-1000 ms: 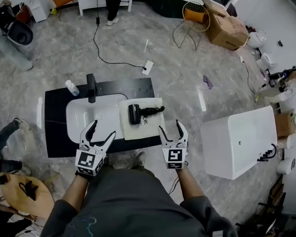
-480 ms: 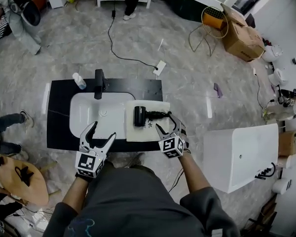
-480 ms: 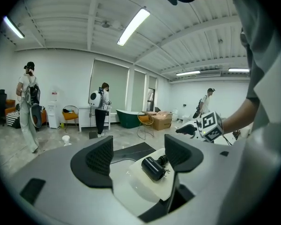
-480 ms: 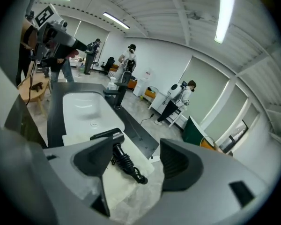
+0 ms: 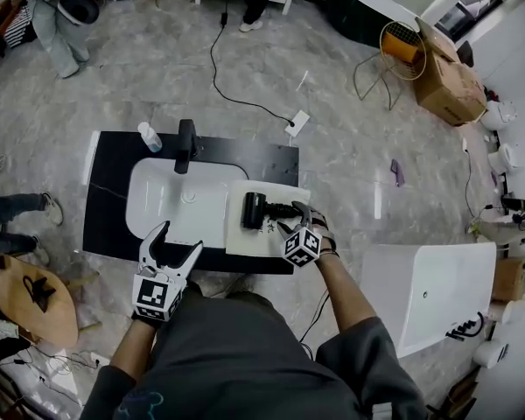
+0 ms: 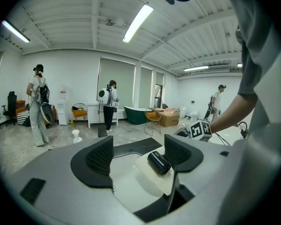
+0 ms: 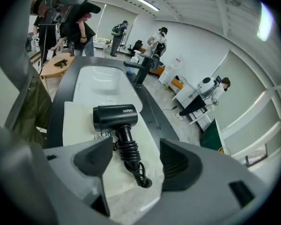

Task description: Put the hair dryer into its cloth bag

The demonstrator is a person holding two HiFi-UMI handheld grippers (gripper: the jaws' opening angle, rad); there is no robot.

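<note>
A black hair dryer (image 5: 261, 210) (image 7: 118, 125) lies on a flat white cloth bag (image 5: 255, 237) (image 7: 82, 125) on the black counter, its cord wound around the handle. My right gripper (image 5: 299, 221) (image 7: 131, 161) hovers open just over the handle end, jaws on either side of the coiled cord. At the counter's front edge, left of the bag, my left gripper (image 5: 171, 250) (image 6: 138, 154) is open and holds nothing. From the left gripper view the dryer (image 6: 158, 163) shows between the jaws, farther off.
A white sink basin (image 5: 179, 204) with a black tap (image 5: 186, 143) sits in the black counter (image 5: 109, 191); a small white bottle (image 5: 149, 136) stands at its back left. A white bathtub (image 5: 429, 291) is to the right. People stand around the room.
My right gripper has moved forward and left from the counter's front edge to over the dryer's handle. The left gripper has stayed near the front edge.
</note>
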